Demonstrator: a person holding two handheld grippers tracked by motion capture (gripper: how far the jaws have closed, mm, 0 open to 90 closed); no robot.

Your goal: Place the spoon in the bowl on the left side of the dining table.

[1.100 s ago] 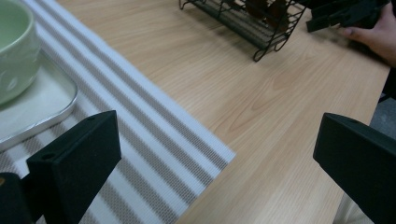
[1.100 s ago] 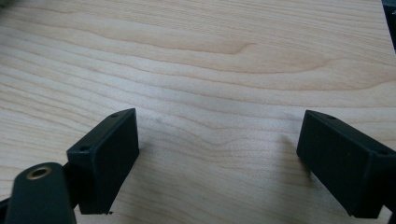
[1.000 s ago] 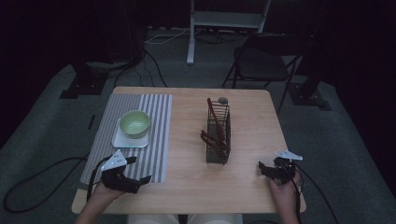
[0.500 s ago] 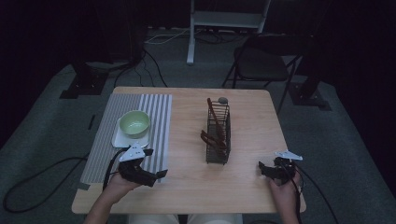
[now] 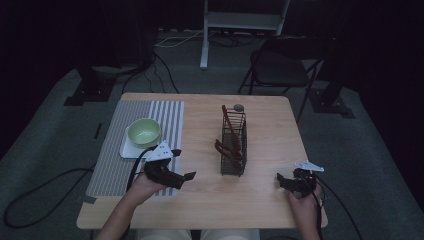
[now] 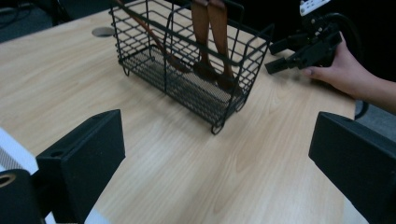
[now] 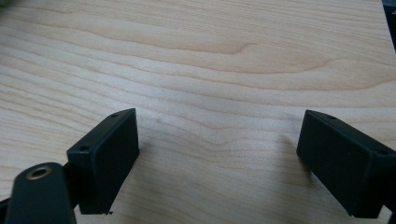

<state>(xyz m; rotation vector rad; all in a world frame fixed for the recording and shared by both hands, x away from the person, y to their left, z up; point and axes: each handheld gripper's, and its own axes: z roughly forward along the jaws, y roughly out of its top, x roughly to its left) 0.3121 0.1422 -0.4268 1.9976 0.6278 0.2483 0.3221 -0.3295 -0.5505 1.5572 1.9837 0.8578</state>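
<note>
Left tool [image 6: 215,158]: spread wide, empty, aimed across the table [image 5: 270,125] at the wire basket [image 5: 233,145] holding wooden utensils [image 6: 209,37]. Right tool [image 5: 292,182]: spread, empty, resting low near the table's right edge. Probably best to approach level, line up on one handle, and avoid nudging the basket.

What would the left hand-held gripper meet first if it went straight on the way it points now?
Probably the black wire basket: the left hand-held gripper, jaws open, points across bare table toward it. Depth is uncertain.
</note>
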